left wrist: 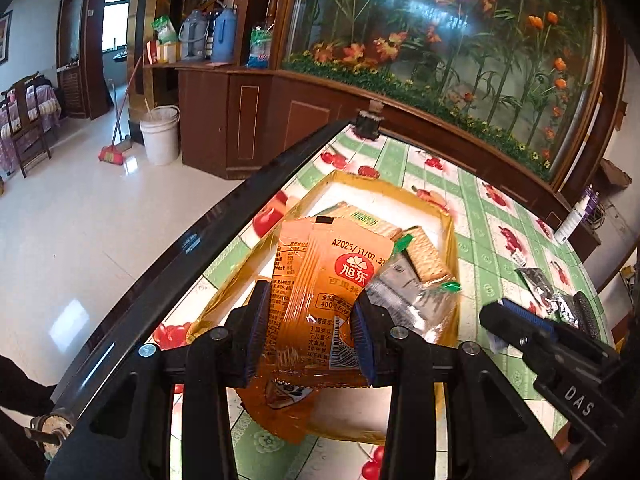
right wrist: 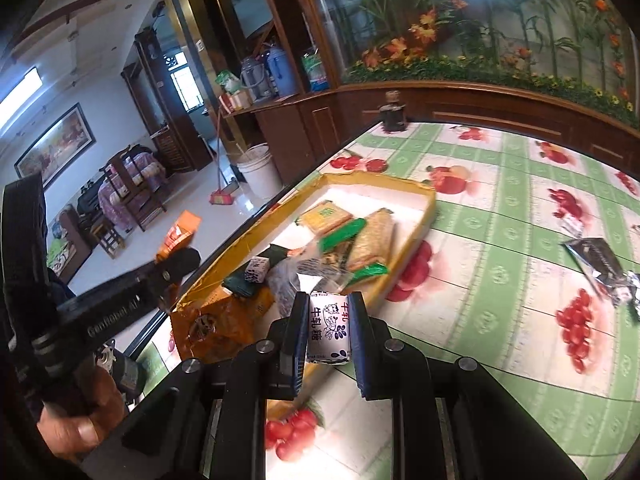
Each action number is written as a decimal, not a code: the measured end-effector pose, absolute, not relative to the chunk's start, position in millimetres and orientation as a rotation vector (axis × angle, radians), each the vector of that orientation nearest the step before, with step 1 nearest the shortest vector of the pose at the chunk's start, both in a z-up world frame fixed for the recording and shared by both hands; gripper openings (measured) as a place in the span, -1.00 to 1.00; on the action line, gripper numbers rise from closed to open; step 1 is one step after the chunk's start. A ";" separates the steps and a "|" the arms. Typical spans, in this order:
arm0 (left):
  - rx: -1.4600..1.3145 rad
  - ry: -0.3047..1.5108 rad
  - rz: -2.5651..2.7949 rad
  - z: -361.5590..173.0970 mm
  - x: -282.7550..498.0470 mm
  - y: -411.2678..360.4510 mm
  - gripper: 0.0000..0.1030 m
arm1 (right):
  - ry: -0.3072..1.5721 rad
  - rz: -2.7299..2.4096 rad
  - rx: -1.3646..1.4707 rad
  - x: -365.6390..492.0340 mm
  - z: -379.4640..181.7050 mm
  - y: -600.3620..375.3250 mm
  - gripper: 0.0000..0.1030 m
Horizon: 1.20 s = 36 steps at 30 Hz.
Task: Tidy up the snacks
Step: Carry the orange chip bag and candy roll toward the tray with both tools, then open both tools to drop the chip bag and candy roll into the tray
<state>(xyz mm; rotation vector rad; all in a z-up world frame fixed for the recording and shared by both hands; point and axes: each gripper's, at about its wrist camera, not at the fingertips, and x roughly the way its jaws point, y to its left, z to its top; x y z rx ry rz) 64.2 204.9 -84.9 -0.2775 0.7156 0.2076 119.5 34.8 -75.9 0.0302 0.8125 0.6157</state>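
Note:
My left gripper (left wrist: 308, 316) is shut on an orange snack sachet (left wrist: 320, 280) and holds it upright above the yellow tray (left wrist: 450, 232). The tray holds cracker packs (left wrist: 424, 252) and other wrapped snacks. My right gripper (right wrist: 328, 328) is shut on a small white nougat candy (right wrist: 329, 330) at the tray's near end (right wrist: 428, 208). In the right wrist view the left gripper (right wrist: 176, 264) shows at the left with the orange sachet (right wrist: 180, 236). The right gripper shows at the right of the left wrist view (left wrist: 520, 320).
The table has a green fruit-print cloth (right wrist: 500, 220). Silver and black snack packs (right wrist: 600, 264) lie on it at the right. A small dark jar (right wrist: 392, 114) stands at the far edge. A white spray bottle (left wrist: 572, 220) stands far right. The table's dark left edge (left wrist: 200, 240) drops to the floor.

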 end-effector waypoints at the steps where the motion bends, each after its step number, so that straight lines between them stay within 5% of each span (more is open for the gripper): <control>1: -0.282 0.722 0.208 -87.7 65.4 207.4 -0.29 | 0.814 0.618 0.029 123.2 -77.9 39.7 -0.62; 22: -0.254 0.803 0.224 -112.8 87.7 214.7 -0.27 | 0.878 0.592 0.088 187.5 -109.3 67.1 -0.61; 26: -0.245 0.804 0.227 -110.6 87.9 215.4 -0.15 | 0.892 0.592 0.089 189.8 -112.9 69.4 -0.51; 29: -0.246 0.796 0.233 -108.2 87.3 215.7 0.07 | 0.889 0.583 0.108 189.2 -112.8 66.1 -0.11; 32: -0.243 0.789 0.242 -105.3 85.3 215.3 0.28 | 0.881 0.581 0.119 188.2 -109.3 61.7 -0.08; 36: -0.240 0.777 0.247 -99.8 81.4 214.0 0.28 | 0.863 0.577 0.123 184.5 -101.8 55.3 -0.06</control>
